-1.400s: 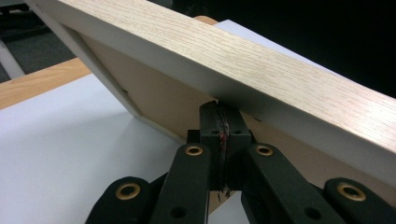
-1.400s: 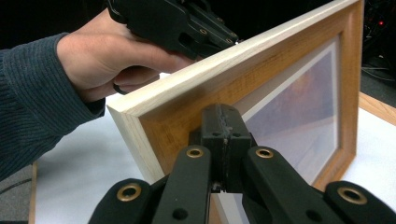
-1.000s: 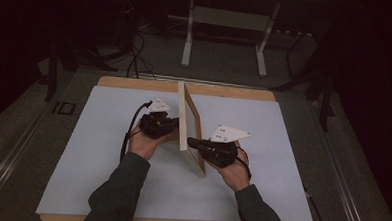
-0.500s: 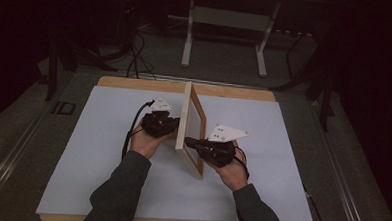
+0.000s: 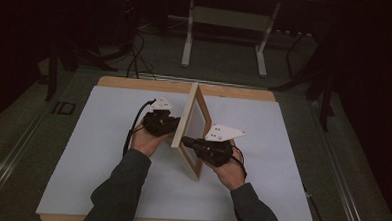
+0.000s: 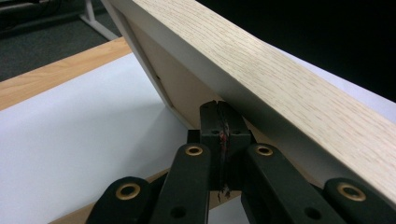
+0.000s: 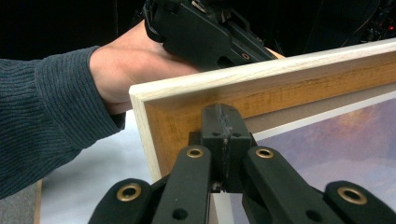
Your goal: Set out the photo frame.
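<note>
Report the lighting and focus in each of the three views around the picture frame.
High view: dim, the room beyond the table almost black, the white sheet evenly lit, the picture frame a little soft. Left gripper view: the frame's wood grain is sharp, the shut left gripper is dark but clear. Right gripper view: the frame's corner is crisp, the picture's sky blurs, and the right gripper is in focus.

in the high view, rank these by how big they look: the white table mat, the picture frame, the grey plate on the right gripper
1. White table mat: largest by far, covering most of the tabletop.
2. Picture frame: stands on edge and is seen nearly edge-on, so it looks narrower than it is.
3. Grey plate on the right gripper: smallest.
</note>
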Demonstrator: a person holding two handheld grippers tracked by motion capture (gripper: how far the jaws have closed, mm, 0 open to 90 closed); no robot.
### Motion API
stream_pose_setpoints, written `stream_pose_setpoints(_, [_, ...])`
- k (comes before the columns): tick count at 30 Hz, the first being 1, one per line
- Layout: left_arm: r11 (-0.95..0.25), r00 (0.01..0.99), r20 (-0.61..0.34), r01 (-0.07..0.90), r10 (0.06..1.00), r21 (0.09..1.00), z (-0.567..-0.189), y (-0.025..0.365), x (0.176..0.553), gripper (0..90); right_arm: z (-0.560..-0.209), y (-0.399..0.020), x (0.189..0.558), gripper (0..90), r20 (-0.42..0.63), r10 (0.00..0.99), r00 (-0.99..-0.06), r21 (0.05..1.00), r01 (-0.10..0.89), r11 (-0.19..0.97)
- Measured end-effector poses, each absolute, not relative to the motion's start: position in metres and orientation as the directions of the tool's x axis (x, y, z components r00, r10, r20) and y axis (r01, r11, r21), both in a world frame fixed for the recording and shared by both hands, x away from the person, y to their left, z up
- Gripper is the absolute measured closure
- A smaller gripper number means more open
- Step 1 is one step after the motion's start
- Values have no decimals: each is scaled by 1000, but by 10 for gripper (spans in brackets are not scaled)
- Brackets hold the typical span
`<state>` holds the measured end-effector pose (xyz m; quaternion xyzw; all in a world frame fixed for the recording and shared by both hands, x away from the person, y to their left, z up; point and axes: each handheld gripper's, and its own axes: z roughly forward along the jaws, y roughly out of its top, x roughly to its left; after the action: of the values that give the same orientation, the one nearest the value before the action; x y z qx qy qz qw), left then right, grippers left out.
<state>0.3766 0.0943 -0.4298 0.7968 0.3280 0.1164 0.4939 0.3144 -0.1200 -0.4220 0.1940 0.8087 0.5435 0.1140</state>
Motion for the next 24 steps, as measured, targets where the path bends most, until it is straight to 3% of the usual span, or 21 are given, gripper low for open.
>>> stream_pose_setpoints(24, [-278, 787, -179, 406, 590, 871, -433, 99, 383, 900, -421, -111, 316, 900, 16, 434, -901, 922, 181, 341])
